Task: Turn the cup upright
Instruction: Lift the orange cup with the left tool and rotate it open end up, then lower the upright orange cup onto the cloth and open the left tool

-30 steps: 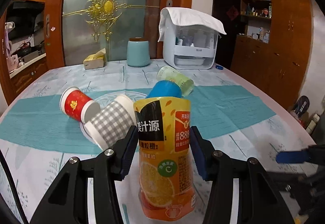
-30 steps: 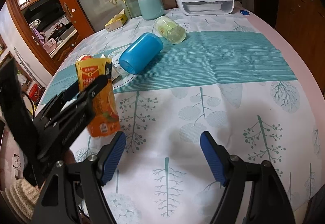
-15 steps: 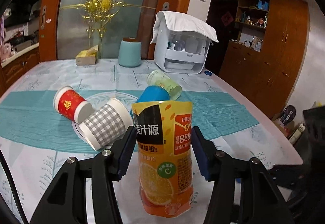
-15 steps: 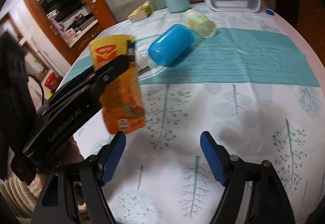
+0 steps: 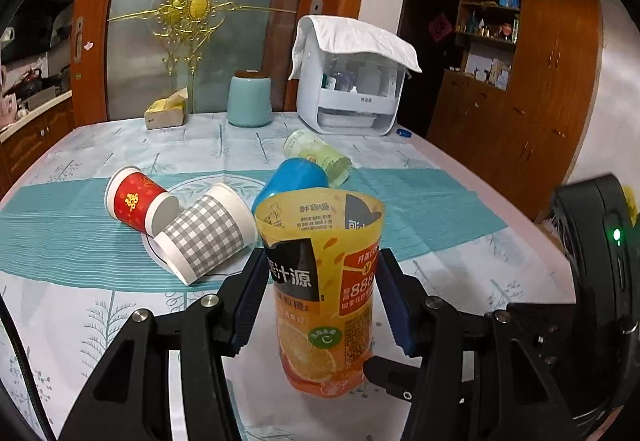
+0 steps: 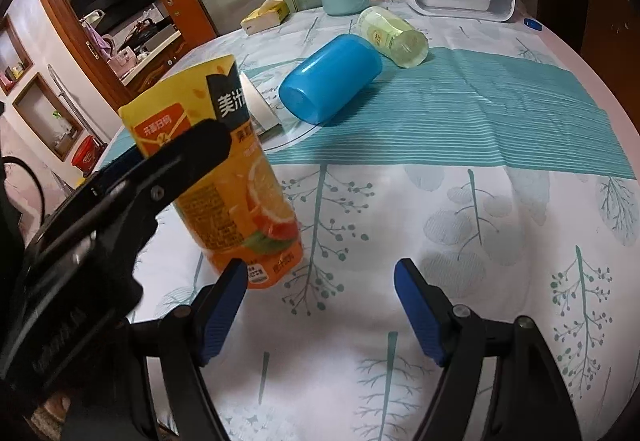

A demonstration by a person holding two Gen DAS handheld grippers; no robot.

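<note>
Gripping an orange juice-label cup (image 5: 324, 289) about its upper half, the left gripper (image 5: 322, 295) holds it mouth-up, its base at or just above the tree-print cloth of the worktop (image 6: 460, 201); whether it has fully touched down cannot be told. The blue-padded fingers (image 5: 250, 301) press against opposite sides of the cup's wall below the rim, a hold that leaves the open mouth clear and keeps the cup vertical for setting down. In the right wrist view the cup stands slightly tilted, the left gripper's black finger crossing its label. The right gripper (image 6: 320, 307) hovers just beside the cup's base, its fingers spread wide with nothing between them, apparently waiting for its own turn. Beyond the juice cup, four more lie on their sides along the teal stripe: a blue plastic cup (image 6: 330, 79), a pale green translucent cup (image 6: 394, 37) touching it at the far end, a grey checked paper cup (image 5: 204, 235) and a red paper cup (image 5: 138, 199) resting against that one. Farther behind them, at the worktop's far edge, sit a tissue box (image 5: 166, 115), a teal canister (image 5: 250, 101) and a towel-draped white appliance (image 5: 352, 97). Judged from this, one cup is all but righted and the toppled ones remain.
</note>
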